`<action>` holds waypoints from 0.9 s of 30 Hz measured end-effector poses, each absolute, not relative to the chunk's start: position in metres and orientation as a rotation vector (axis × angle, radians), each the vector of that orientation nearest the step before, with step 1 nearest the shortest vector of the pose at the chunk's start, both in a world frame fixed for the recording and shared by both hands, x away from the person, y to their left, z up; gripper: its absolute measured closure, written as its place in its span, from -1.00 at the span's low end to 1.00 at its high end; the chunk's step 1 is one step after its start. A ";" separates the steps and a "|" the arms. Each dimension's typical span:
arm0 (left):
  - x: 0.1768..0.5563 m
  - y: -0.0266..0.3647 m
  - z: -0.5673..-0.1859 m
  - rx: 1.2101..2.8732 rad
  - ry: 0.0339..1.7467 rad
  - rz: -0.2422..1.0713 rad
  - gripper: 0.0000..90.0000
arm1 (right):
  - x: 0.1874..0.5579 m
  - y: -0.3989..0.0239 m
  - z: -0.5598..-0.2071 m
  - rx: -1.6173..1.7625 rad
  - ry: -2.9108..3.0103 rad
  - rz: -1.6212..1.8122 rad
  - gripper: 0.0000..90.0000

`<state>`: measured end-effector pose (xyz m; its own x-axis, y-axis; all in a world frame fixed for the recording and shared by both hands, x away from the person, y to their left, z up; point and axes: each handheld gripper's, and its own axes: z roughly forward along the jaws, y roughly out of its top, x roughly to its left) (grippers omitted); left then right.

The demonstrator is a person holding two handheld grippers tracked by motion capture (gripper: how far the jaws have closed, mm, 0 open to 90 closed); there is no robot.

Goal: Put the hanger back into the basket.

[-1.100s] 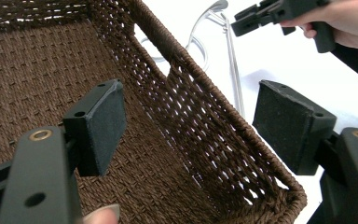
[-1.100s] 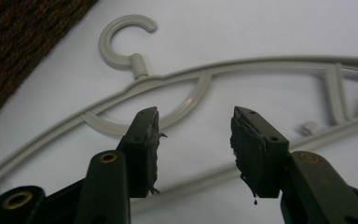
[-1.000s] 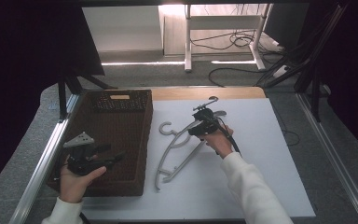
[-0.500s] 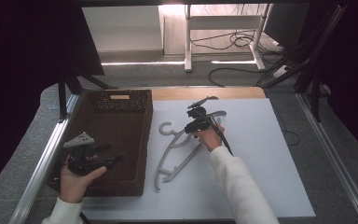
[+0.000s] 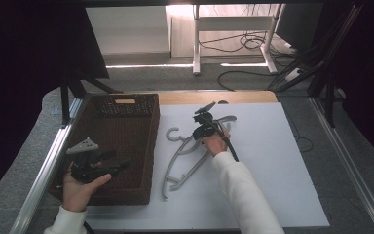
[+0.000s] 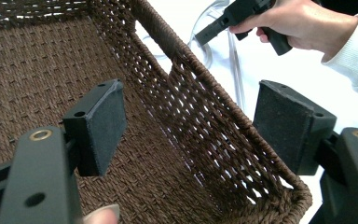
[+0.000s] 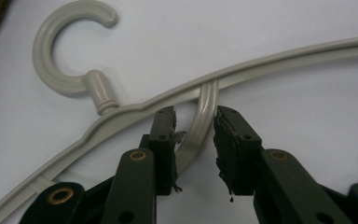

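The right gripper (image 7: pixel 195 140), its jaws just closing, straddled without gripping the grey plastic hanger's (image 7: pixel 200 119) strut; the left gripper (image 6: pixel 189 128) gaped over the brown woven basket (image 6: pixel 205 116).

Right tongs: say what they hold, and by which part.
Nothing yet. The right tongs have been closing around the curved inner bar of the hanger, but gaps remain at the pads. The left tongs hold nothing.

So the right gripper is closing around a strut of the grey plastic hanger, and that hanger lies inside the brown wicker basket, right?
Not quite. The right gripper has been closing around a strut of the grey plastic hanger, but it lies on the white tabletop beside the brown wicker basket, as the high view shows.
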<state>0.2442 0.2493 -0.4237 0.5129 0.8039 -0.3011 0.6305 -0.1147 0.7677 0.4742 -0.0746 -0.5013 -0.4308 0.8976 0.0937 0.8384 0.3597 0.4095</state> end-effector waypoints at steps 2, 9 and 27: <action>0.244 0.249 -0.424 1.826 1.194 0.235 -0.44 | 0.475 -0.073 -0.504 1.601 2.462 0.585 0.56; 0.245 0.250 -0.424 1.823 1.199 0.233 -0.44 | 0.478 -0.068 -0.503 1.666 2.416 0.548 0.66; 0.245 0.252 -0.425 1.821 1.203 0.237 -0.44 | 0.481 -0.072 -0.499 1.762 2.393 0.591 0.82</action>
<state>0.2452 0.2516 -0.4251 0.5058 0.8079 -0.3024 0.6325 -0.1089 0.7669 0.4815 -0.0724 -0.4994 -0.3198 0.9373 0.1384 0.8939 0.2500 0.3720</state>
